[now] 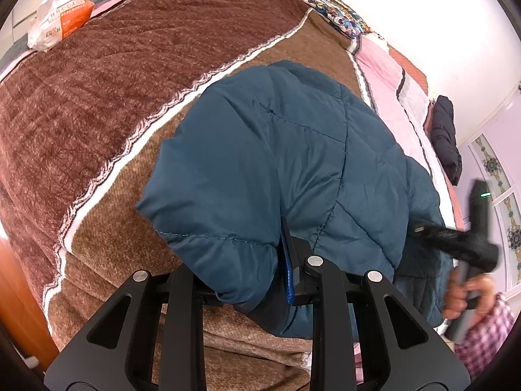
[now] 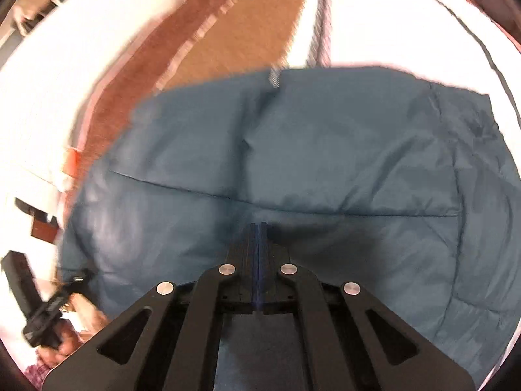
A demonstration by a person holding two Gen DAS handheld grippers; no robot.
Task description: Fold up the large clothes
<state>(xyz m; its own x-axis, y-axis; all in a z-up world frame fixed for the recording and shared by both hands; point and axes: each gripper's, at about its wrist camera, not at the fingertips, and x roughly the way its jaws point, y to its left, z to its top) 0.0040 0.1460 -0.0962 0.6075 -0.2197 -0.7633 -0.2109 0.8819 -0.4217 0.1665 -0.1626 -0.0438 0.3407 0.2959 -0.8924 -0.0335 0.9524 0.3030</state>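
A teal quilted puffer jacket (image 1: 286, 163) lies bunched on a brown blanket (image 1: 114, 104) on a bed. My left gripper (image 1: 260, 277) is shut on a thick fold of the jacket's edge; only its right finger (image 1: 293, 260) shows, the left one is buried in fabric. The right gripper (image 1: 456, 241) shows at the jacket's right edge, held in a hand. In the blurred right wrist view the jacket (image 2: 293, 163) fills the frame, and my right gripper (image 2: 258, 228) has its fingers pressed together with the tips against the fabric. No cloth shows between them.
A white and orange package (image 1: 62, 19) lies at the bed's far left. A patterned pillow (image 1: 342, 16) and a pink quilt (image 1: 384, 65) lie at the right. A dark garment (image 1: 444, 137) hangs near the wall. A wooden bed frame (image 1: 19, 309) borders the left.
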